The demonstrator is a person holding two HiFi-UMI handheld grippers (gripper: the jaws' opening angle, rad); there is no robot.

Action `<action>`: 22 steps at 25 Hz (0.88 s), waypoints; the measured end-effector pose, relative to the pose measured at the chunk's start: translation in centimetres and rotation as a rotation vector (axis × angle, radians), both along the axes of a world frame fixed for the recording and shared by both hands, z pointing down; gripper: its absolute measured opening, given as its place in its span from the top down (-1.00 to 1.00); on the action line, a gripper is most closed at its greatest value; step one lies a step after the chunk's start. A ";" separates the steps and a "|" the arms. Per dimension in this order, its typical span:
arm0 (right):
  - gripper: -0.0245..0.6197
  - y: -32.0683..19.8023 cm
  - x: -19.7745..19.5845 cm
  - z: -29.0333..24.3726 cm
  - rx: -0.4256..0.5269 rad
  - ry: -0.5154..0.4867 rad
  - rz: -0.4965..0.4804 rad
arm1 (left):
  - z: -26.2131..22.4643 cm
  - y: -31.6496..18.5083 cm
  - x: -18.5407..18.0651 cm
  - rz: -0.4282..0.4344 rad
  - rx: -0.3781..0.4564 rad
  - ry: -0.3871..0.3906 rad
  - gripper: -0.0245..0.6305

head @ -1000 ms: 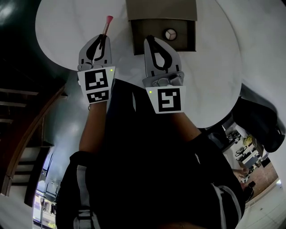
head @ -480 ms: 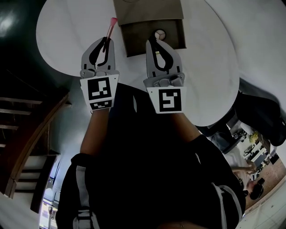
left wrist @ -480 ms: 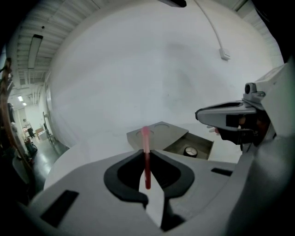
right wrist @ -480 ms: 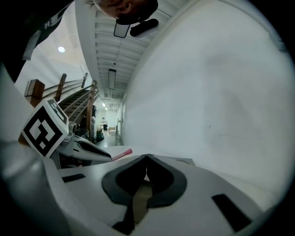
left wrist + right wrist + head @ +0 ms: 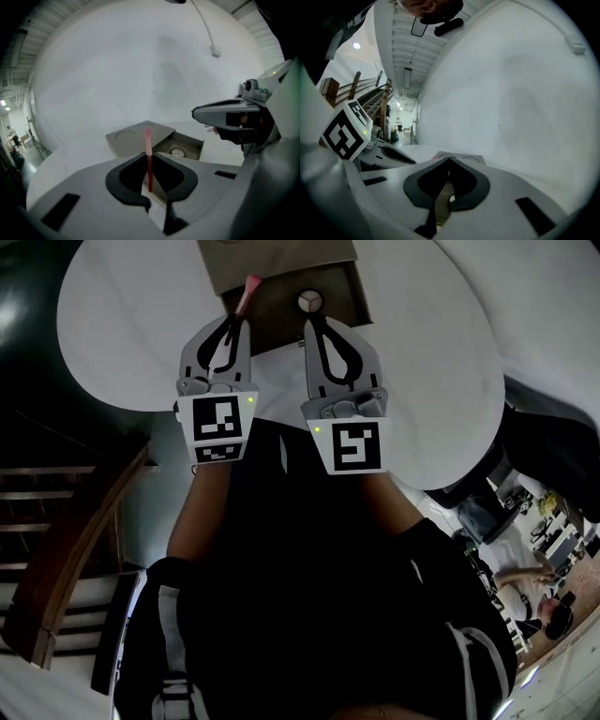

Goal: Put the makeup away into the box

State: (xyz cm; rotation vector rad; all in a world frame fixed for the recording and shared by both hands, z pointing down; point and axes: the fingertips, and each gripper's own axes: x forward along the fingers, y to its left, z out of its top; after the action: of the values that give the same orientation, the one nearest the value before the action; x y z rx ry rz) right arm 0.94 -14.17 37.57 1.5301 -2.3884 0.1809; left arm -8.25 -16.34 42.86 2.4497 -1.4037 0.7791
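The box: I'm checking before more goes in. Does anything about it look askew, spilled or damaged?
Nothing stands out. The box sits flat on the table, its drawer open with one round compact inside; nothing spilled.

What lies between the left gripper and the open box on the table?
Only a thin red stick with a pink tip. It is clamped in the left gripper and points toward the box. The left gripper view shows it best.
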 end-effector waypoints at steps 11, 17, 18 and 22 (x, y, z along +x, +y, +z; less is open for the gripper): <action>0.85 -0.3 3.1 2.2 -0.043 -0.003 0.070 | 4.2 -1.0 3.7 0.099 -0.117 -0.037 0.78; 0.85 -0.9 3.7 2.7 -0.050 -0.010 0.084 | 6.0 -1.3 4.4 0.119 -0.187 -0.076 0.78; 0.85 -1.0 3.8 2.7 -0.049 -0.011 0.085 | 6.2 -1.3 4.4 0.119 -0.193 -0.086 0.78; 0.85 -0.9 3.8 2.8 -0.055 -0.009 0.085 | 6.5 -1.3 4.4 0.118 -0.208 -0.106 0.78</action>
State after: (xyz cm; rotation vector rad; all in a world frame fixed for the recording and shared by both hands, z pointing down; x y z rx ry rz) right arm 4.75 -15.07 40.39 1.6099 -2.3074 0.2700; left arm -3.90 -17.62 49.38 2.3760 -1.1538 1.0392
